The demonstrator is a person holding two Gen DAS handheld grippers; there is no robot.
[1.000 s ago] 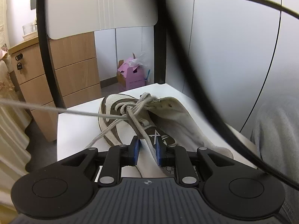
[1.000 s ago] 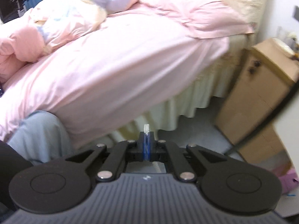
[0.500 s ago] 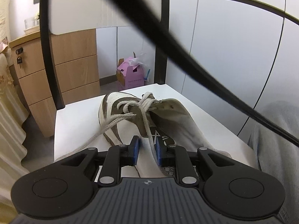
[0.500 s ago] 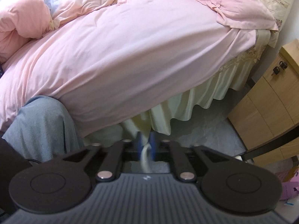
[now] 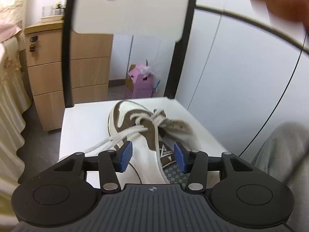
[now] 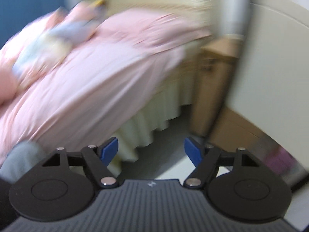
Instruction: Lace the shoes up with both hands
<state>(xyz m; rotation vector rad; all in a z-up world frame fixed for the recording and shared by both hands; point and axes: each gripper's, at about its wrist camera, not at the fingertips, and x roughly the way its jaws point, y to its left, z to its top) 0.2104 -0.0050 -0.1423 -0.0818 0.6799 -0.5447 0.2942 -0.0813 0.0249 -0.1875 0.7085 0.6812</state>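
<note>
A white and brown shoe (image 5: 135,127) lies on a small white table (image 5: 83,116) in the left wrist view, toe pointing away. Its pale lace (image 5: 119,137) is crossed over the tongue, and a loose end trails off to the lower left. My left gripper (image 5: 153,155) hovers over the shoe's heel side; its jaws are opening, the blue pads stand apart on either side of the shoe and a thin lace strand runs free between them. My right gripper (image 6: 151,150) faces the bed, away from the shoe; its jaws are opening and nothing is between them.
A wooden drawer cabinet (image 5: 81,73) stands left of the table and a pink box (image 5: 140,85) sits on the floor behind it. A pink-covered bed (image 6: 87,73) fills the blurred right wrist view. Grey-clad knees (image 5: 285,154) are at the right. Black cables arc overhead.
Both grippers let go of their lace ends and opened. The taut lace to the left went slack. The right wrist view swung sideways and blurred; the left gripper rose slightly.
</note>
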